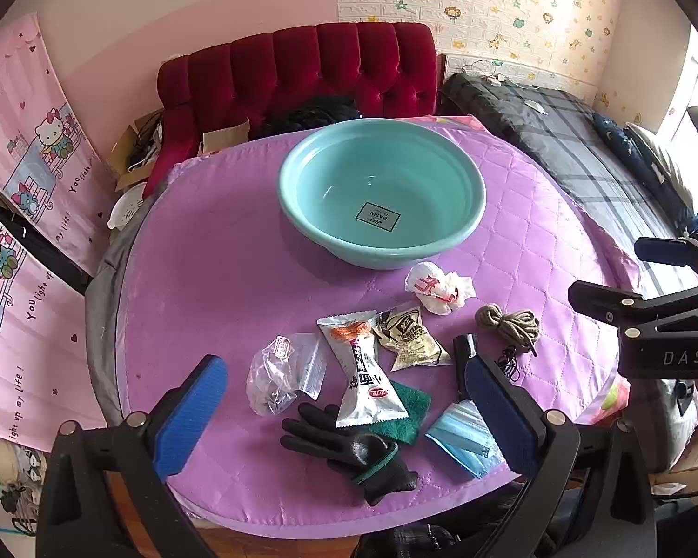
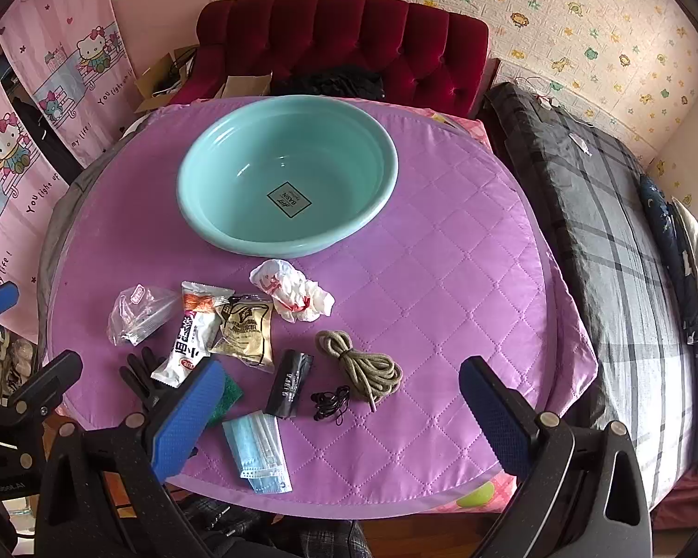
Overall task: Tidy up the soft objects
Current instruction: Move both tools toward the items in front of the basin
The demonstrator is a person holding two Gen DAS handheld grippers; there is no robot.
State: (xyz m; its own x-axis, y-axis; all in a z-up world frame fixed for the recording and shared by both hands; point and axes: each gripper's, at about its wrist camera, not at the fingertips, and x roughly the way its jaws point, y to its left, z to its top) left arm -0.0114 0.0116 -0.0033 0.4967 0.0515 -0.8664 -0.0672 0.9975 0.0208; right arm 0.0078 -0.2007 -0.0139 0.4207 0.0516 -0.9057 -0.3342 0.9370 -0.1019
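An empty teal basin (image 1: 381, 237) (image 2: 237, 237) stands on the purple quilted table (image 1: 218, 279) (image 2: 442, 279). In front of it lie a crumpled white bag (image 1: 437, 288) (image 2: 293, 295), a coiled tan rope (image 1: 509, 325) (image 2: 363, 365), a beige packet (image 1: 409, 337) (image 2: 246, 330), a white snack packet (image 1: 365, 372) (image 2: 188, 348), a clear zip bag (image 1: 279, 372) (image 2: 135, 314), a black glove (image 1: 349, 448) (image 2: 139, 374), a green scrub pad (image 1: 407, 411), a blue face mask (image 1: 460, 441) (image 2: 258, 451), a black roll (image 2: 289, 388) and a thin black cord (image 2: 330, 402). My left gripper (image 1: 344, 414) is open above the glove. My right gripper (image 2: 342, 411) is open above the cord.
A red tufted sofa (image 1: 302, 69) (image 2: 349, 32) stands behind the table. A bed with a dark plaid cover (image 1: 581, 153) (image 2: 605, 232) runs along the right. Pink cartoon curtains (image 1: 23, 186) hang at the left. The right gripper's body (image 1: 651, 321) shows at the right edge.
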